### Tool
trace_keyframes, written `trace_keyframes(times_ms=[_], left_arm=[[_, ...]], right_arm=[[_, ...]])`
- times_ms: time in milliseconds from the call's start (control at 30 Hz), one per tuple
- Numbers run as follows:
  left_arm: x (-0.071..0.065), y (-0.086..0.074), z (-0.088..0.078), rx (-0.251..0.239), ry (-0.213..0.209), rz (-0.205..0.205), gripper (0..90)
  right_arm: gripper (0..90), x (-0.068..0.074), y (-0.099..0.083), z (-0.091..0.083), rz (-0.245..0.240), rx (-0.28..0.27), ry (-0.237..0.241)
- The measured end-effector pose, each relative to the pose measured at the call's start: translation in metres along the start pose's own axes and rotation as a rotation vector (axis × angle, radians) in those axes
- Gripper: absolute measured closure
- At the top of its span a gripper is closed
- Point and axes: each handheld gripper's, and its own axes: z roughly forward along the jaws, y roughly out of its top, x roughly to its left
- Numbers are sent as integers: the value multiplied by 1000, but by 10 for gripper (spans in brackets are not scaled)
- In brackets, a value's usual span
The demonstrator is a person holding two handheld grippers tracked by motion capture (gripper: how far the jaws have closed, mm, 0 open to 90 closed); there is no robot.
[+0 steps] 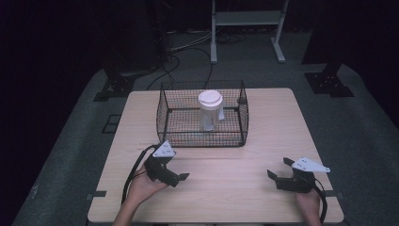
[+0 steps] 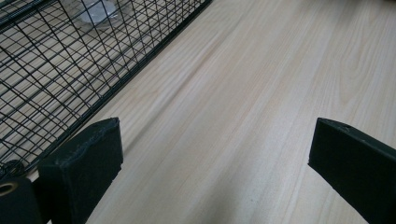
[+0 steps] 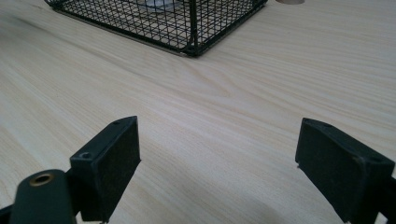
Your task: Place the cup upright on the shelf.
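Observation:
A black wire basket stands on the far middle of the light wooden table. Inside it a clear plastic cup with a white lid stands upright. My left gripper rests low over the table just in front of the basket's near left corner, open and holding nothing. My right gripper sits near the front right, also open and holding nothing. In the left gripper view the jaws stand wide apart with the basket to their left. In the right gripper view the gripper faces the basket's corner.
Bare wood lies between the two grippers and in front of the basket. Cables trail from each gripper toward the table's near edge. Beyond the table are grey floor, black stand bases and a white frame.

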Motion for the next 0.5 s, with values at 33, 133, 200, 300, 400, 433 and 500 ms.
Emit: trace_keyframes(times_ms=[33,133,200,300,400,433,500], left_arm=[[-1,-3,-1,-10,3,-4,21],[-3,-6,-2,-27,8,-14,21],[-5,-9,-3,-34,16,-13,21],[-7,-15,-4,-54,13,-20,22],[-11,-22,-6,-71,34,-17,21],[-13,-29,-7,-104,49,-24,21],[-13,-33,-9,-128,61,-24,21]], right_arm=[[129,0,0,0,-1,0,0],[129,0,0,0,-3,0,0],[129,0,0,0,-4,-1,0],[129,0,0,0,-4,-1,0],[129,0,0,0,-5,-1,-1],[129,0,0,0,-5,-1,1],[129,0,0,0,-2,-1,3]])
